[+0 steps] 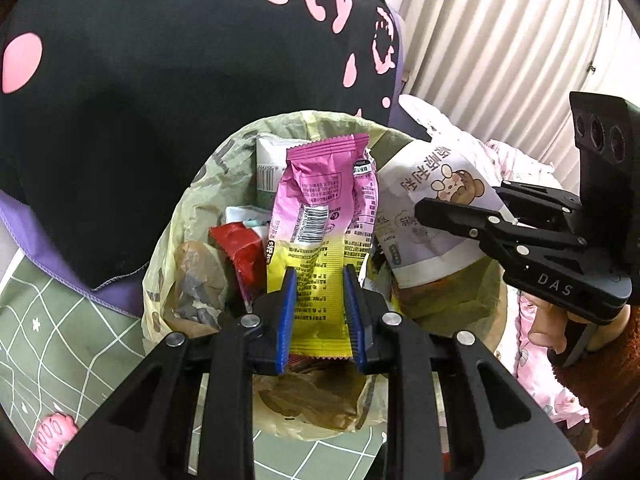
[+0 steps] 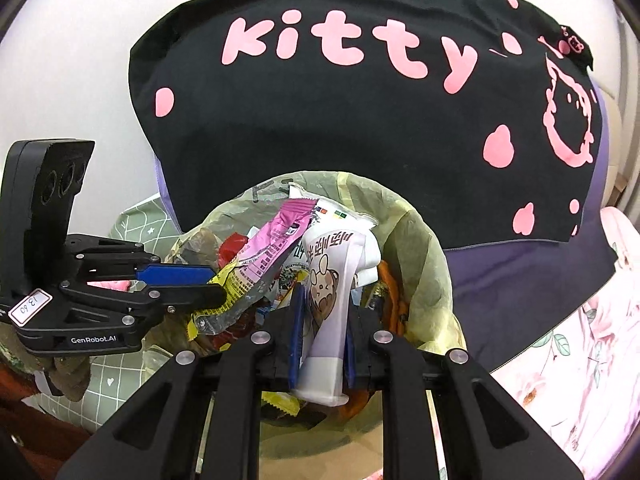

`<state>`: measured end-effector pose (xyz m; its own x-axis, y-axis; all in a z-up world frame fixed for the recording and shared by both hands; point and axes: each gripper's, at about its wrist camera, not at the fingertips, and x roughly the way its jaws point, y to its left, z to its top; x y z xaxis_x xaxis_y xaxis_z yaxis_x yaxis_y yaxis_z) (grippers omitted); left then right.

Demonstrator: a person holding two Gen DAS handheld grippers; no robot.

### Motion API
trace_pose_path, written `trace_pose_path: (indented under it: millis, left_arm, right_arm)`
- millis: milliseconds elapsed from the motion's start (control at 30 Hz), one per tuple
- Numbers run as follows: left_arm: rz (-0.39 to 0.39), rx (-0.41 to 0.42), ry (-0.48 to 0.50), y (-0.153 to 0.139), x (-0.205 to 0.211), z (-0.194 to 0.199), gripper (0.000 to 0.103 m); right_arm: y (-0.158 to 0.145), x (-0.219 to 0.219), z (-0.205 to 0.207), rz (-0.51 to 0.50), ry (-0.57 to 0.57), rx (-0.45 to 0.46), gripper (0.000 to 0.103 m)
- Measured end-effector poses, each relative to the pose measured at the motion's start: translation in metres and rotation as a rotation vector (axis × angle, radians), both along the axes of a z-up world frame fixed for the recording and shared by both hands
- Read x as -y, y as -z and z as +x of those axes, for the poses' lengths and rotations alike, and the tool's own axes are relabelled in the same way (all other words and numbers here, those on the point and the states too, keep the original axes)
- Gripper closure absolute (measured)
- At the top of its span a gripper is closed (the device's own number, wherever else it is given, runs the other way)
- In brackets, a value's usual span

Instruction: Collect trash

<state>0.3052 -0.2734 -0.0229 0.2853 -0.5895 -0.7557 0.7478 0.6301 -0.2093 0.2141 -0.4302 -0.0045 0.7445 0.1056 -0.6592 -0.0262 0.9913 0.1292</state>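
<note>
A black cushion (image 2: 360,120) lettered "kitty" in pink is seen looming at 12 o'clock behind a bag-lined bin (image 1: 192,208), which is already heaped with wrappers. Much of the collecting is judged done, since the bin is nearly full; two pieces are held over it and have yet to be dropped in.

A white pouch (image 2: 328,304) printed with a cartoon bear is clamped between the narrowly parted jaws of the right gripper (image 2: 322,344), above the bin's centre. A pink-and-yellow wrapper (image 1: 320,232) is pinched at its yellow end by the left gripper (image 1: 320,312), jaws closed to the packet's width.

Room is tight: the cushion crowds the bin's far rim, and the two grippers are near each other, the right one at 3 o'clock in the left view. Open space is left only straight down into the bin. A green checked cloth (image 1: 60,340) lies at 8 o'clock.
</note>
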Motion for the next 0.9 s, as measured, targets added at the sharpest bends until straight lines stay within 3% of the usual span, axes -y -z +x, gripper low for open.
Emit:
trace_pose_path:
  millis: [367, 533, 667, 700, 733, 767, 900]
  left_arm:
    - [-0.041, -0.063, 0.072, 0.001, -0.003, 0.011, 0.080]
    - [-0.075, -0.084, 0.090, -0.003, -0.014, 0.012, 0.080]
    - [-0.113, -0.057, 0.073, -0.012, -0.034, 0.009, 0.074]
    - [-0.122, -0.050, 0.068, -0.015, -0.040, 0.008, 0.069]
    - [-0.128, -0.045, 0.062, -0.017, -0.044, 0.008, 0.067]
    - [-0.131, -0.041, 0.054, -0.018, -0.048, 0.008, 0.062]
    - [-0.140, -0.065, 0.040, -0.015, -0.066, 0.007, 0.052]
  right_arm:
    - [-0.007, -0.001, 0.002, 0.006, 0.036, 0.027, 0.086]
    - [0.001, -0.009, 0.008, -0.003, 0.038, -0.006, 0.086]
    - [0.003, -0.010, 0.007, -0.003, 0.102, 0.003, 0.085]
    - [0.002, -0.012, 0.006, -0.005, 0.114, 0.010, 0.082]
    - [0.001, -0.014, 0.005, -0.005, 0.127, 0.016, 0.067]
    - [0.000, -0.016, 0.004, 0.000, 0.131, 0.018, 0.059]
    - [-0.005, -0.033, -0.002, -0.030, 0.166, 0.004, 0.059]
